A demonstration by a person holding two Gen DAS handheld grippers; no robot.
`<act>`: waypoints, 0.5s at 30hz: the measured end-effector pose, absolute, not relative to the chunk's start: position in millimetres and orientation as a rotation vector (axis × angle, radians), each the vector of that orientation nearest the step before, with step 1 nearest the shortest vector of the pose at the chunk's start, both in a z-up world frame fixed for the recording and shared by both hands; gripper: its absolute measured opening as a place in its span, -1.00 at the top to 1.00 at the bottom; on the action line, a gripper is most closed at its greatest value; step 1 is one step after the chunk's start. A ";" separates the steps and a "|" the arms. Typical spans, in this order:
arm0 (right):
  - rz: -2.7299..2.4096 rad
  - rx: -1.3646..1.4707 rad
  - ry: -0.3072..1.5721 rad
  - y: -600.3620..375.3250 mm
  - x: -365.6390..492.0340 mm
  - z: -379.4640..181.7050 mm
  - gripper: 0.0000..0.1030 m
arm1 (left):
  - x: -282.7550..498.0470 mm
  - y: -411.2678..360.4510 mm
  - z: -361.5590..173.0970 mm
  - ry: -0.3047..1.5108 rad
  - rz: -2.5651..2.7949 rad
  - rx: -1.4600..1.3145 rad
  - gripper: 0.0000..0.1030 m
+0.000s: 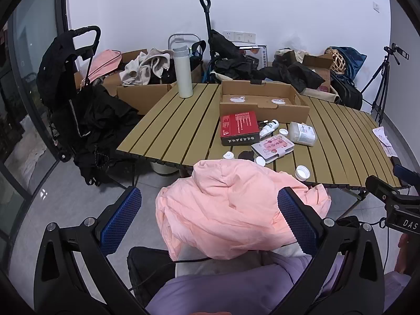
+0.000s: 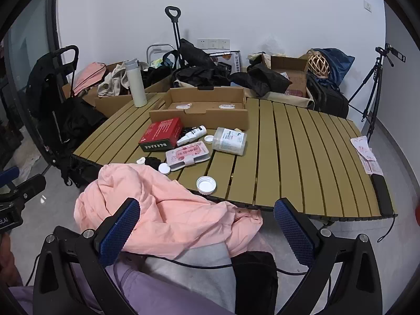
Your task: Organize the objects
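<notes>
Both tongs wide apart, nothing clamped: left tongs (image 1: 208, 219) and right tongs (image 2: 207, 227) hang low over the person's lap, tilted down, short of the desk (image 2: 302, 141). Pink jacket (image 1: 225, 204) lies bunched between and just ahead of both pairs of tongs, draped off the desk's near edge onto the lap. Task looks barely started, judging from the layout: cardboard tray (image 1: 262, 99) far ahead of the tongs holds only two small white packs, everything else loose in front of it. Loose items beyond the jacket: red box (image 1: 240, 127), small white bottle (image 1: 269, 127), lying clear jar (image 1: 302, 134), pink case (image 1: 273, 148), white lid (image 2: 206, 184) closest to the right tongs, a few small caps near the jacket's far edge. White flask (image 1: 182, 72) stands far ahead-left of the tongs near the desk's back corner. Papers (image 2: 366, 155) far right near the desk edge. Left to do: nearly all of it. Room: right half of the desk bare slats, plenty of space ahead-right of the right tongs; jacket blocks the straight path forward; lid sits close to the near edge, could get knocked off; left tongs have floor below-left, cluttered bags beyond
</notes>
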State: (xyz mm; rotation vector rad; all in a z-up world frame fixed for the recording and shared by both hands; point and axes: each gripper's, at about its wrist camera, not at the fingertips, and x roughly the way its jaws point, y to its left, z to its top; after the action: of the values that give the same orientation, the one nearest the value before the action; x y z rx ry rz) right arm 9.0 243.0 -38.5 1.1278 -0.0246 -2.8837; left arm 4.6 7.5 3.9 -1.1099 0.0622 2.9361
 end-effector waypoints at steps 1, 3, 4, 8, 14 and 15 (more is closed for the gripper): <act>-2.881 1.129 -0.024 243.1 8.9 -38.5 -1.00 | 4.4 7.0 3.7 0.062 2.935 -1.110 -1.00; -2.882 1.127 -0.018 241.3 9.3 -39.1 -1.00 | 4.1 6.9 3.3 0.061 2.938 -1.118 -1.00; -2.882 1.127 -0.015 241.0 9.4 -39.1 -1.00 | 3.6 6.8 2.2 0.061 2.938 -1.121 -1.00; -2.880 1.130 -0.006 239.5 9.5 -39.8 -1.00 | 2.8 6.4 -0.4 0.059 2.939 -1.120 -1.00; -2.880 1.129 -0.004 238.7 10.1 -40.7 -1.00 | 3.0 5.2 -4.6 0.059 2.940 -1.125 -1.00; -2.882 1.128 -0.006 238.9 10.1 -40.5 -1.00 | 3.1 5.1 -4.7 0.059 2.941 -1.124 -1.00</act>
State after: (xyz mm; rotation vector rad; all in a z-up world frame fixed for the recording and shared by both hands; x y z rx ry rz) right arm 10.1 238.9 -40.5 1.1276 -0.0061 -2.8818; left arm 3.1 5.1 -4.7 -1.1236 0.0592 2.9410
